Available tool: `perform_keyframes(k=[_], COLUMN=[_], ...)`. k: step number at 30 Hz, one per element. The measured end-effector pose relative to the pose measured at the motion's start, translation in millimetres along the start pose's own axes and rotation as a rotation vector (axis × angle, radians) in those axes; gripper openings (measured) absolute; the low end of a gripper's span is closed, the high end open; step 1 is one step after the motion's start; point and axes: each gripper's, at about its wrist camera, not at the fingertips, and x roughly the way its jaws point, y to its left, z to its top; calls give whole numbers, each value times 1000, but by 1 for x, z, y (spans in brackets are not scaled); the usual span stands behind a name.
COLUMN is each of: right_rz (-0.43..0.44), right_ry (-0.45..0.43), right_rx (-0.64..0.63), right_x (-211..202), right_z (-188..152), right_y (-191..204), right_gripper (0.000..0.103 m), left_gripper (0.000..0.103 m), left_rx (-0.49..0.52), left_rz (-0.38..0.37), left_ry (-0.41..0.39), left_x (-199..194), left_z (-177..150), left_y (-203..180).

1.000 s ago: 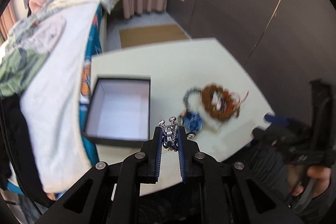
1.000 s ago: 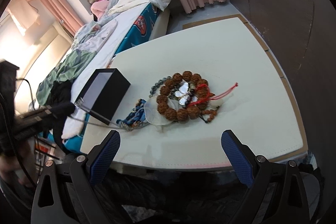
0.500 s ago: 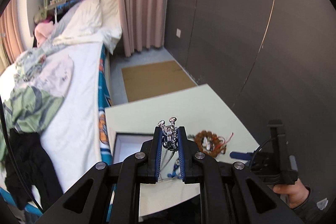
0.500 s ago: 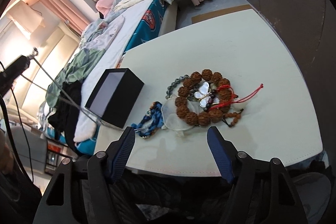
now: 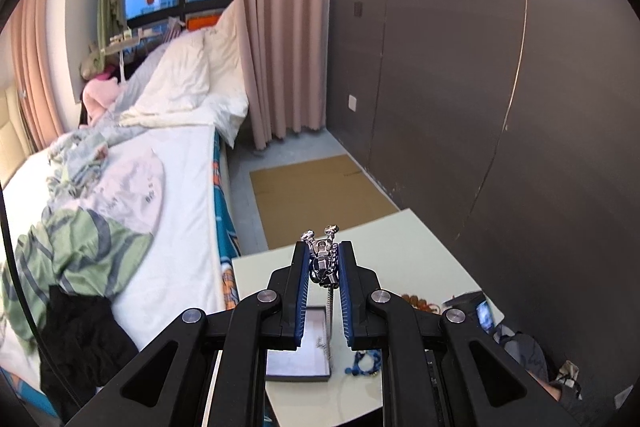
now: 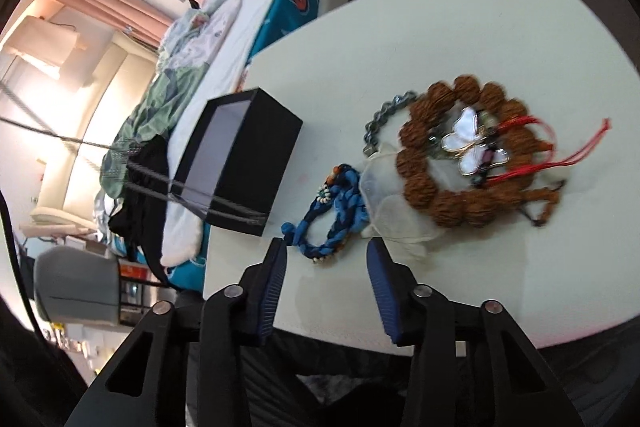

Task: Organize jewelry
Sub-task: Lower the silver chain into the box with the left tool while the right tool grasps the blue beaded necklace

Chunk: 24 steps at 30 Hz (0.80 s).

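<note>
— High above the table (image 5: 404, 239), my left gripper (image 5: 324, 259) pinches the silver chain (image 5: 329, 311), dangling over the black box (image 6: 240, 155).
— And the right?
— My right gripper (image 6: 326, 267) is spread wide near the table's front edge, just short of the blue braided bracelet (image 6: 328, 215).

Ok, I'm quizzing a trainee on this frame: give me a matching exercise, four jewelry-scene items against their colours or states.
Items:
1. silver chain
2. braided bracelet
3. jewelry box
4. butterfly pendant

Descriptions:
A. white with gold edge
B. black, open
C. blue
D. clamped in the left gripper, hanging down

Pairs: 1-D, 2-C, 3-B, 4-A
</note>
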Motion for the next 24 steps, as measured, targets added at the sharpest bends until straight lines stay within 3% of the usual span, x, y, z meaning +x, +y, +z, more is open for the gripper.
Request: perform_keyframes(k=[4,6,7,8,17,24], right_rz=[-19,-28,-39,-46,21,48], right_ry=[33,52,62,65,-60,-135], right_rx=[27,34,40,48,-11,-63], right_x=[18,27,32,35,-9,-49], right_z=[4,5,5,5,2,2], right_y=[4,6,6,5,18,32], right_gripper=[37,26,8,6,5,5], left_gripper=[14,14,14,14,14,14], left_rx=[17,20,23,24,34,27], left_rz=[10,17,23,27,56,69], left_ry=[-29,-42,-48,-52,-76,-38], left_x=[-8,-11,-12,-13,-9,19], left_z=[10,15,18,19,31,24], left_y=[1,2,4,4,13,19])
